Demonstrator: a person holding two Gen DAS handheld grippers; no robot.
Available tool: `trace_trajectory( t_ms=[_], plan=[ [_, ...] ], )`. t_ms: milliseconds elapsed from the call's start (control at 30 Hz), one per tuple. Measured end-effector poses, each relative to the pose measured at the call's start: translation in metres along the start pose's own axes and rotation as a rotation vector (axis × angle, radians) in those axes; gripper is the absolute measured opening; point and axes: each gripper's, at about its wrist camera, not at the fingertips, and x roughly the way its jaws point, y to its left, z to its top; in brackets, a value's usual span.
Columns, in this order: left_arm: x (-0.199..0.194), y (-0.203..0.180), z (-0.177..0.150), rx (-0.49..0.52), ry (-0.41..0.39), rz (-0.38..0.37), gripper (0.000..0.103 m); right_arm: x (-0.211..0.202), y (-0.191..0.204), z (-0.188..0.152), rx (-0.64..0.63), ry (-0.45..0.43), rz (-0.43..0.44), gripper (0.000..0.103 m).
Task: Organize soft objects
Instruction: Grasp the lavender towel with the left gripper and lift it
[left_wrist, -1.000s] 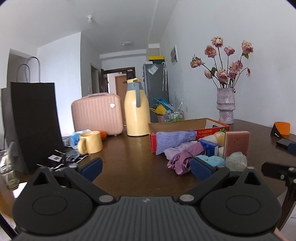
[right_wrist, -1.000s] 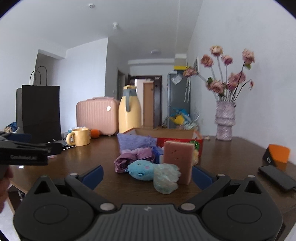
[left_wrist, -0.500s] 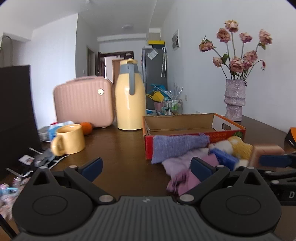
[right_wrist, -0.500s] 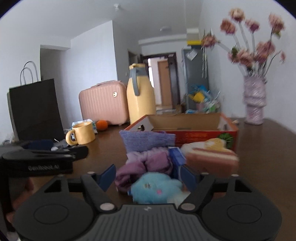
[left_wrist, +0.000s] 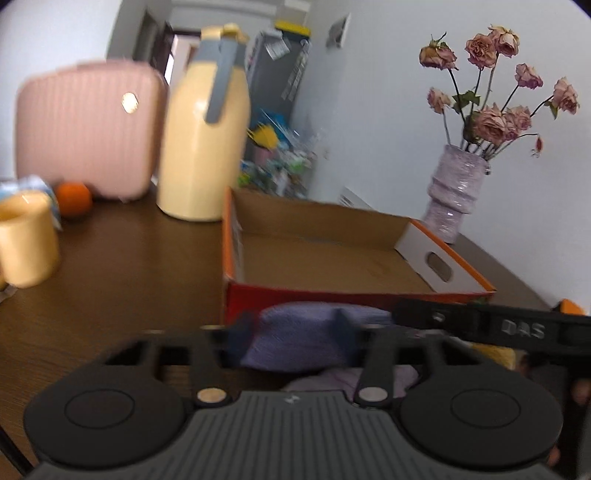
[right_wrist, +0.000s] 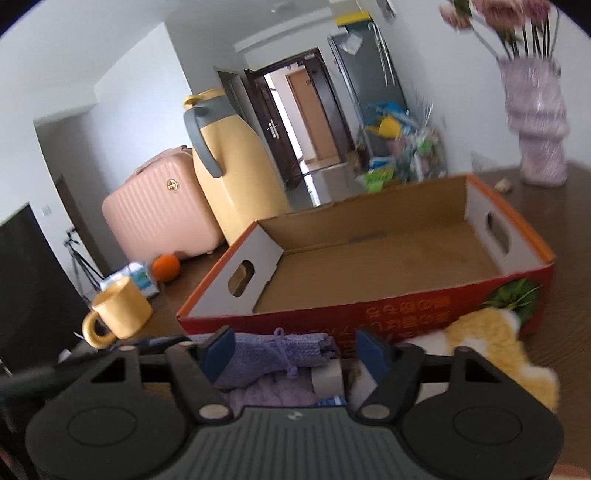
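A: Brown table (left_wrist: 122, 266) carries everything. What do the grippers do?

B: Left gripper (left_wrist: 291, 326) has its fingers on both sides of the purple cloth (left_wrist: 299, 339); whether it is really clamped, I cannot tell. Right gripper (right_wrist: 295, 349) has its jaws apart around the same cloth (right_wrist: 266, 356).

A: And around them?

B: Cloth lies just before the box (right_wrist: 406, 314), which is open on top. Yellow plush (right_wrist: 491, 339) leans on the box front. Behind stand a jug (left_wrist: 203, 144), a pink case (left_wrist: 81, 129), a mug (right_wrist: 118, 314) and a vase (left_wrist: 456, 195)
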Motion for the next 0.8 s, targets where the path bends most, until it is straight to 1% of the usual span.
trace_trajectory(
  t_ms=[33,67,100,200,267,367,400,433,500,533,600,667,700,767,800],
  plan=[
    [0.002,0.002,0.0,-0.01,0.013,-0.019,0.014,0.006,-0.003,0.001,0.012,0.02,0.027,0.048],
    [0.004,0.004,0.0,-0.014,0.023,-0.031,0.012,0.01,-0.006,0.002,0.025,0.037,0.042,0.032],
    [0.004,0.004,0.0,-0.014,0.024,-0.035,0.012,0.014,-0.007,0.002,0.033,0.048,0.047,0.007],
    [-0.005,0.005,0.005,-0.03,-0.009,-0.061,0.011,0.01,0.0,0.008,0.006,0.029,0.037,0.006],
    [-0.025,0.001,0.011,-0.008,-0.063,-0.07,0.011,-0.006,0.016,0.016,-0.053,-0.022,0.04,0.006],
    [-0.071,-0.006,0.016,0.033,-0.148,-0.078,0.011,-0.045,0.051,0.015,-0.178,-0.109,0.052,0.006],
    [-0.09,-0.006,0.012,0.038,-0.167,-0.08,0.011,-0.059,0.064,0.008,-0.223,-0.129,0.06,0.006],
    [-0.105,-0.005,0.005,0.033,-0.166,-0.077,0.011,-0.073,0.075,-0.004,-0.263,-0.131,0.071,0.006],
    [-0.13,0.0,-0.018,0.007,-0.131,-0.084,0.011,-0.093,0.089,-0.037,-0.313,-0.103,0.078,0.006],
    [-0.141,0.002,-0.038,-0.001,-0.106,-0.093,0.011,-0.101,0.095,-0.057,-0.335,-0.078,0.073,0.006],
    [-0.159,0.0,-0.081,0.019,-0.045,-0.077,0.011,-0.113,0.105,-0.104,-0.399,-0.027,0.058,0.006],
    [-0.167,-0.002,-0.112,0.026,0.013,-0.062,0.013,-0.121,0.111,-0.142,-0.435,0.022,0.047,0.006],
    [-0.171,-0.002,-0.124,0.024,0.032,-0.058,0.015,-0.124,0.112,-0.159,-0.451,0.03,0.057,0.007],
    [-0.176,-0.002,-0.142,0.025,0.05,-0.009,0.021,-0.128,0.115,-0.181,-0.486,0.004,0.049,0.009],
    [-0.178,-0.002,-0.146,0.039,0.056,0.01,0.034,-0.128,0.116,-0.187,-0.504,0.012,0.008,0.011]
  ],
)
